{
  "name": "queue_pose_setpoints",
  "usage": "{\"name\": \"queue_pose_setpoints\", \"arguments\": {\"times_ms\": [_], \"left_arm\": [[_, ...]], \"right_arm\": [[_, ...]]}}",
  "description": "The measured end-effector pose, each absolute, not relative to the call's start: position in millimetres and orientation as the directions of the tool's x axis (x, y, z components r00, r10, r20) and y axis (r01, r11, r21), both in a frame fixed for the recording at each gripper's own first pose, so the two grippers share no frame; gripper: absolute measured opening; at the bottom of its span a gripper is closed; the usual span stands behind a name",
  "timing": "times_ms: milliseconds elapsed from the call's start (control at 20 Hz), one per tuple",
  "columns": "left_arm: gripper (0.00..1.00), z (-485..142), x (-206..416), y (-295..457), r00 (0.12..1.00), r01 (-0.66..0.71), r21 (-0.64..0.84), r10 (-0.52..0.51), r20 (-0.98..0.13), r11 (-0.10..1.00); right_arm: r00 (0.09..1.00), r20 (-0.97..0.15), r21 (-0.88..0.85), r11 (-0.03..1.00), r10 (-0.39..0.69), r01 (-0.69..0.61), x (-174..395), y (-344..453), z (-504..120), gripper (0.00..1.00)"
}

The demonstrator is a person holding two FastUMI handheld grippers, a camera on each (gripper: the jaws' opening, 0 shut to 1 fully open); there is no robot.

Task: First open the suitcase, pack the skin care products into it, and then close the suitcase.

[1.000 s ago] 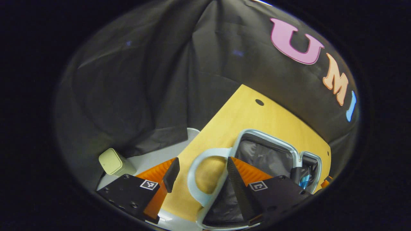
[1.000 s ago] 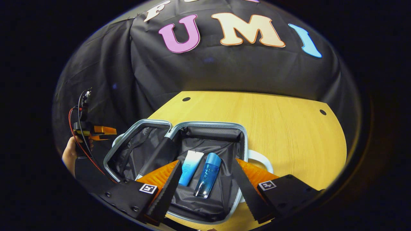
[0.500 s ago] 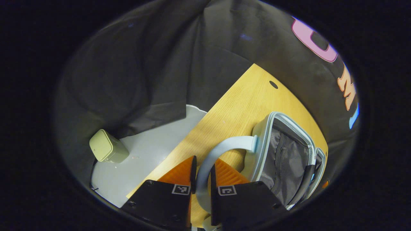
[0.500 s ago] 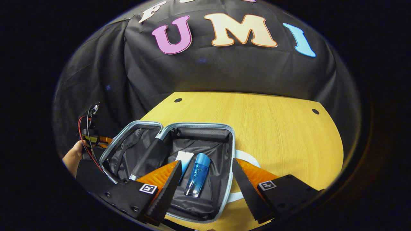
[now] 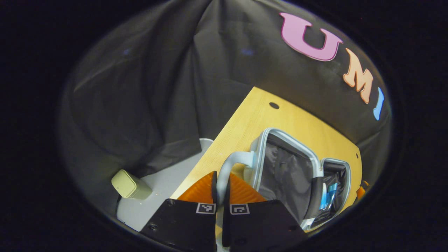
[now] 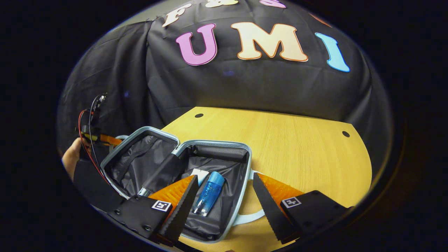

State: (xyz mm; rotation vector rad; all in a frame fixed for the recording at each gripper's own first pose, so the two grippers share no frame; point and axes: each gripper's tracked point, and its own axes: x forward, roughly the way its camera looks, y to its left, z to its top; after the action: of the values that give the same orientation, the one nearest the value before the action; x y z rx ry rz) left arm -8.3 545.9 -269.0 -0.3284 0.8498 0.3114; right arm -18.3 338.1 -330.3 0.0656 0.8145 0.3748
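Suitcase (image 6: 210, 154) lay open on the wooden table (image 6: 297, 147), close to the table's near left corner, its two black-lined halves side by side with a pale rigid rim around each. A blue bottle (image 6: 209, 193) and a white tube (image 6: 199, 174) rested in the right half. The shell looked stiff and light, so it should swing as one piece on its hinge; the smooth bottle would likely roll if the case were tipped sharply. The left gripper (image 5: 221, 196) was pinched tight on the pale handle (image 5: 231, 162) of the left half, with that half's rim tilted up off the table. That handle seemed the sound place to hold, being a closed loop that cannot slip out. The right gripper (image 6: 224, 206) stood spread wide and empty above the right half, near its own handle (image 6: 250, 218). Bare table stretched toward the far and right edges, while the left edge lay just beside the lifted half, with a pale green box (image 5: 130, 183) below it.
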Motion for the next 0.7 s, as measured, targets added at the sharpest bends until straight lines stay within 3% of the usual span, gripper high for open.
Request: {"name": "queue_pose_setpoints", "arguments": {"times_ms": [400,700], "left_arm": [[0.0,-148,15,461,0.765,-0.249,-0.177,0.081,-0.639,0.952],[0.0,-103,28,382,0.812,-0.122,-0.182,-0.007,-0.584,0.976]], "right_arm": [[0.644,-0.662,0.242,0.923,0.383,-0.3,-23,296,-314,0.98],[0.647,-0.646,0.259,0.913,0.406,-0.315,-30,272,-307,0.98]]}}
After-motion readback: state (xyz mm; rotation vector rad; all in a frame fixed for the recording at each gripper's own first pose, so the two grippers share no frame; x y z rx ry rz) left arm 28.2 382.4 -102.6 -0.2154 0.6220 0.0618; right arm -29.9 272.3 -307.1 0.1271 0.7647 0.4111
